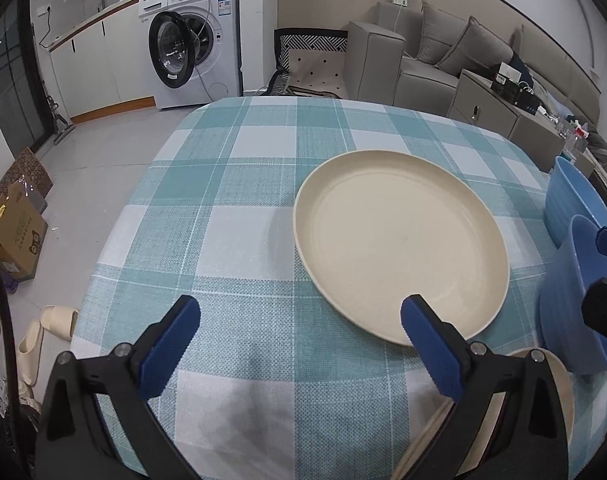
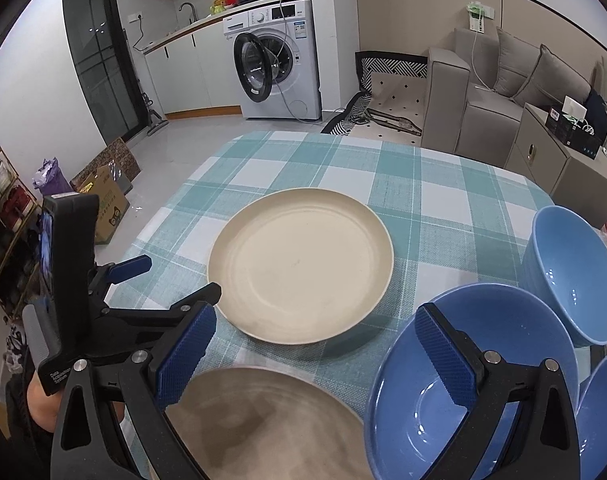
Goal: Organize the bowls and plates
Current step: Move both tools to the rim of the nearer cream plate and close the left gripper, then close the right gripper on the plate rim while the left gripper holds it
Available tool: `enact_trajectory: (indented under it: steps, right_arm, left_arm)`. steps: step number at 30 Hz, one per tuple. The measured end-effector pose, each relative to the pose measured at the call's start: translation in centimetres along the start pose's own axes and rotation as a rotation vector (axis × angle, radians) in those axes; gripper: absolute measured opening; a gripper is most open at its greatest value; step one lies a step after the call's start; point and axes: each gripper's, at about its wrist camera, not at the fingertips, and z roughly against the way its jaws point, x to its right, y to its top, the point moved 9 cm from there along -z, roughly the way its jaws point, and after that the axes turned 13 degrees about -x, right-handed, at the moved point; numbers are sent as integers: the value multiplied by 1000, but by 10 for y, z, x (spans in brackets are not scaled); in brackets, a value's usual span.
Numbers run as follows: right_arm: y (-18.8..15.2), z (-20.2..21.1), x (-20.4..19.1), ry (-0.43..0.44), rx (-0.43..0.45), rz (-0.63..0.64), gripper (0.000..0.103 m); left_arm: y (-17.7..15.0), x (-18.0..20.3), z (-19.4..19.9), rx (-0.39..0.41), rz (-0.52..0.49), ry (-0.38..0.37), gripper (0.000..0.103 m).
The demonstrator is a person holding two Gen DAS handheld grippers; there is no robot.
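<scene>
A large cream plate point(image 1: 399, 240) point(image 2: 299, 268) lies flat on the teal checked tablecloth point(image 1: 239, 208). My left gripper point(image 1: 301, 312) is open just short of the plate's near-left rim, its right finger over that rim, holding nothing. A second cream plate point(image 2: 259, 428) point(image 1: 559, 392) lies nearer, under my open right gripper point(image 2: 315, 320). The right fingertip point(image 2: 427, 320) hangs over a blue bowl point(image 2: 463, 380) point(image 1: 571, 292). A second blue bowl point(image 2: 571, 276) point(image 1: 567, 200) stands behind it, a third point(image 2: 603, 412) at the right edge. The left gripper point(image 2: 173, 280) shows in the right wrist view too.
The table point(image 2: 483, 184) ends at a rounded far edge. Beyond it are a washing machine point(image 1: 195, 44) with its door open, a grey sofa point(image 1: 423, 52) and a cabinet point(image 2: 563, 160). A cardboard box point(image 1: 15, 240) and slippers point(image 1: 59, 320) lie on the floor to the left.
</scene>
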Motion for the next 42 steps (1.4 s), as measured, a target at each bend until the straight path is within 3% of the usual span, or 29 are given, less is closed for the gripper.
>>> enact_trajectory:
  steps: [9, 15, 23, 31, 42]
  right_arm:
    - [-1, -11, -7, -2, -17, 12, 102]
    - [-2, -17, -9, 0, -27, 16, 102]
    - [-2, -21, -12, -8, -23, 33, 102]
    - [-1, -21, -9, -21, -13, 39, 101]
    - [0, -28, -12, -17, -19, 41, 102]
  left_arm:
    - [-2, -11, -16, -39, 4, 60, 100]
    - [0, -12, -20, -56, 29, 19, 93]
    - [2, 0, -29, -88, 30, -69, 63]
    - [3, 13, -33, -93, 13, -130, 18]
    - [-7, -10, -28, -92, 45, -116, 16]
